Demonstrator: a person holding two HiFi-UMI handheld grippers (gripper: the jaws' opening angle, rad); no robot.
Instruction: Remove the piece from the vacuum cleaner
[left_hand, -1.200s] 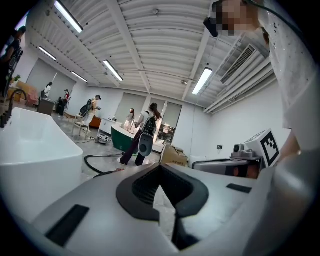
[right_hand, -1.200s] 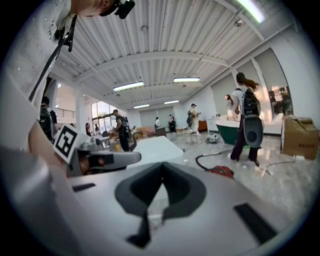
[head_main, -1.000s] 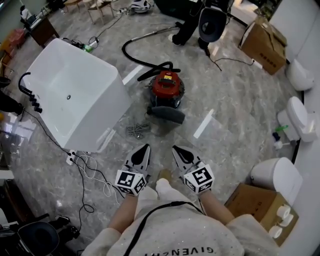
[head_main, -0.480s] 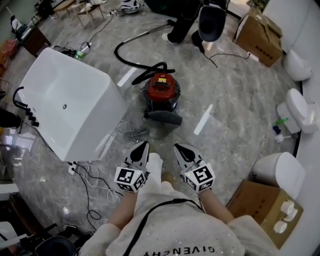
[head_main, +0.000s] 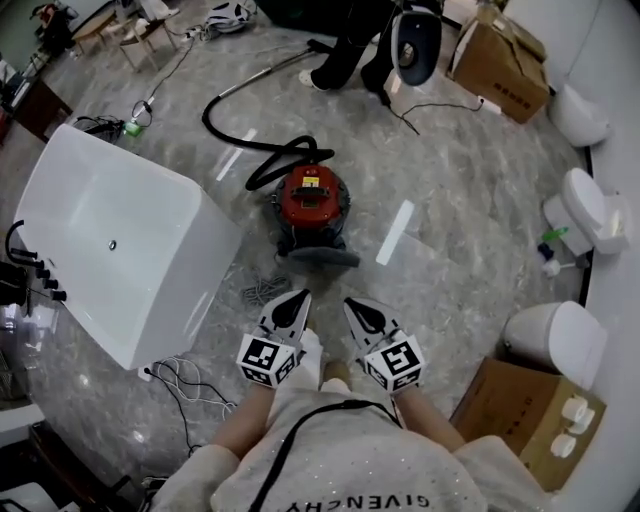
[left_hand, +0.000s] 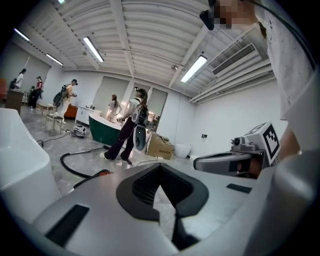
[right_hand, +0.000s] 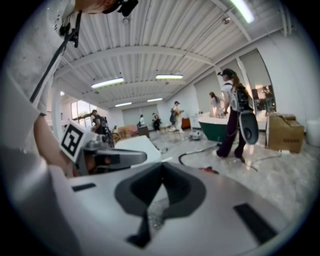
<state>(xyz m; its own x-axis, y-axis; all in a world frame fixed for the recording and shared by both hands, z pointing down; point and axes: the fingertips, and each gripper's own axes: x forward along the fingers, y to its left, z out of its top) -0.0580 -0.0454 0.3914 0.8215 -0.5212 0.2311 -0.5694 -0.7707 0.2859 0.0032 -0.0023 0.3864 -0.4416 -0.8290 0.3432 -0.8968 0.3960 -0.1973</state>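
Note:
A red and black canister vacuum cleaner (head_main: 311, 207) stands on the marble floor, with a dark grey piece (head_main: 322, 257) at its near base and a black hose (head_main: 232, 130) curling away behind it. My left gripper (head_main: 292, 301) and right gripper (head_main: 357, 305) hover side by side, well short of the vacuum, both shut and empty. In the left gripper view the red top of the vacuum cleaner (left_hand: 103, 172) only just peeks over the shut jaws. In the right gripper view the vacuum cleaner (right_hand: 208, 170) is a small red patch beyond the jaws.
A white bathtub (head_main: 110, 240) stands left of the vacuum, with loose cables (head_main: 185, 380) at its near corner. Cardboard boxes (head_main: 528, 412) and white toilets (head_main: 555, 340) line the right side. A person (head_main: 345, 40) stands by the hose's far end.
The view has moved forward toward the vacuum cleaner, which now lies nearer the grippers. Both grippers stay shut, held side by side.

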